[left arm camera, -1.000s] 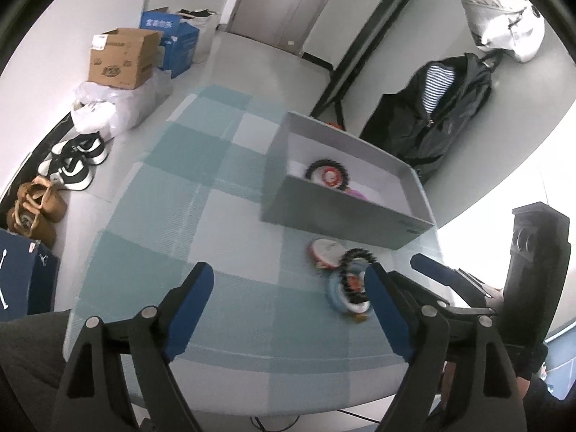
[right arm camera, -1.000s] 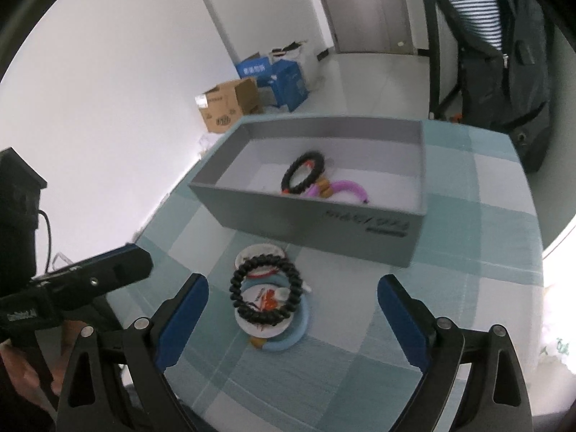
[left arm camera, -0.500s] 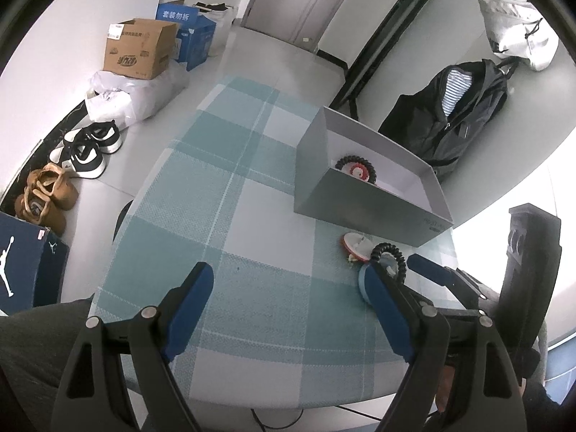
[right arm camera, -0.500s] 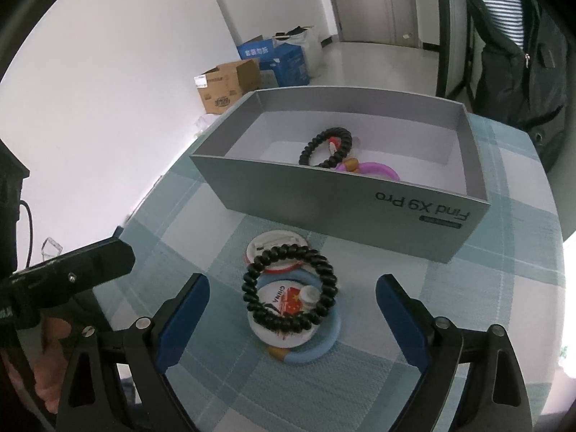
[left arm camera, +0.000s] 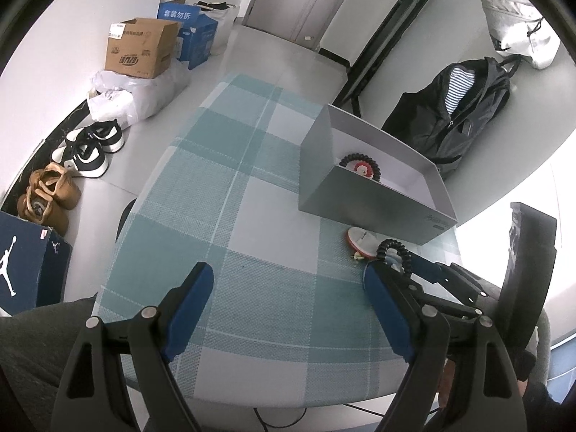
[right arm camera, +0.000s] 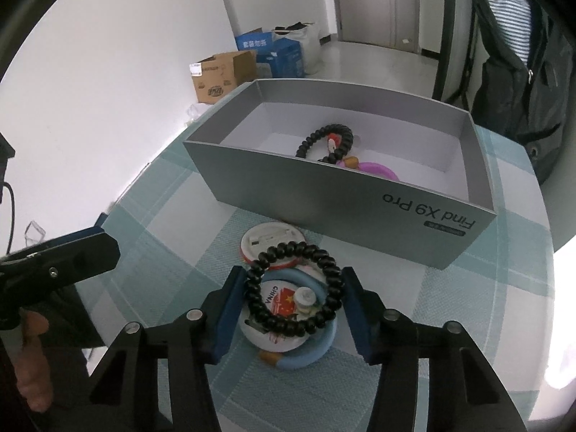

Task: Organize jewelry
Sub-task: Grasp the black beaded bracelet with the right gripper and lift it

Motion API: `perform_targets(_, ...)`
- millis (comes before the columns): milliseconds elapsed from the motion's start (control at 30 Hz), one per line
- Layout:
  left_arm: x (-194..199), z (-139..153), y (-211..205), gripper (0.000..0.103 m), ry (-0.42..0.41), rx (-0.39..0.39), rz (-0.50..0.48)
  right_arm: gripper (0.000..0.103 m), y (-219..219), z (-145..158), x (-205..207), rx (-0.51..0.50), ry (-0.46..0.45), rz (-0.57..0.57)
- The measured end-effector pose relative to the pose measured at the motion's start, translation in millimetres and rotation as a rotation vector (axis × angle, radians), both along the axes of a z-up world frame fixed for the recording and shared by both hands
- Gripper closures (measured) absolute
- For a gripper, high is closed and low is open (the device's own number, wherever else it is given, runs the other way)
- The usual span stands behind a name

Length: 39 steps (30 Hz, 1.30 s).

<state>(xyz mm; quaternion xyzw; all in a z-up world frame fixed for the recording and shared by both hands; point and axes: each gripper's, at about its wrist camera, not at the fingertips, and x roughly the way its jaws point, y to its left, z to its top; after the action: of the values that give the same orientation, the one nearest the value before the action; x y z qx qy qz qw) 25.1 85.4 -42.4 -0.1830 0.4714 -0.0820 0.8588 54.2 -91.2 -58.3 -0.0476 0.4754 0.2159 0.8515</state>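
The left gripper (left arm camera: 288, 302) is hanging with jaws wide apart over the checked tablecloth (left arm camera: 223, 194), gripping nothing. The right gripper (right arm camera: 293, 309) has just been closing, its pads touching both sides of the black bead bracelet (right arm camera: 293, 291), which is lying on badges just before the grey box (right arm camera: 360, 194).

The left half of the tabletop (left arm camera: 223, 194) is left bare, so passage there is unhindered. Toward the far right edge the way is blocked by the grey box (right arm camera: 345, 194) (open-topped), with the pile of bracelets (right arm camera: 293, 291) crowded just before its near wall.
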Motion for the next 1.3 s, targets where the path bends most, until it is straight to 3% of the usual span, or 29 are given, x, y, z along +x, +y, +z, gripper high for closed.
perform_targets(367,2.2,-4.2,-7.2,0.020,0.023,0.012,-0.033,0.052,-21.2,21.4,-2.5,0.126,-0.022,-0.036)
perform_targets(767,1.1,3.1,-71.0,0.020,0.028,0.035,-0.257,0.052,-79.2,41.6,1.4,0.180,-0.052,-0.162)
perform_targets(967,10.7,-2.3,-96.8,0.020,0.067,0.128,-0.304,0.052,-111.0,44.3,2.4,0.210,-0.046,-0.218)
perform_targets(1300,19.0,-15.3,-117.6,0.020,0.106,0.316,-0.313,0.052,-123.9,48.9,-3.2,0.237,-0.051,-0.227)
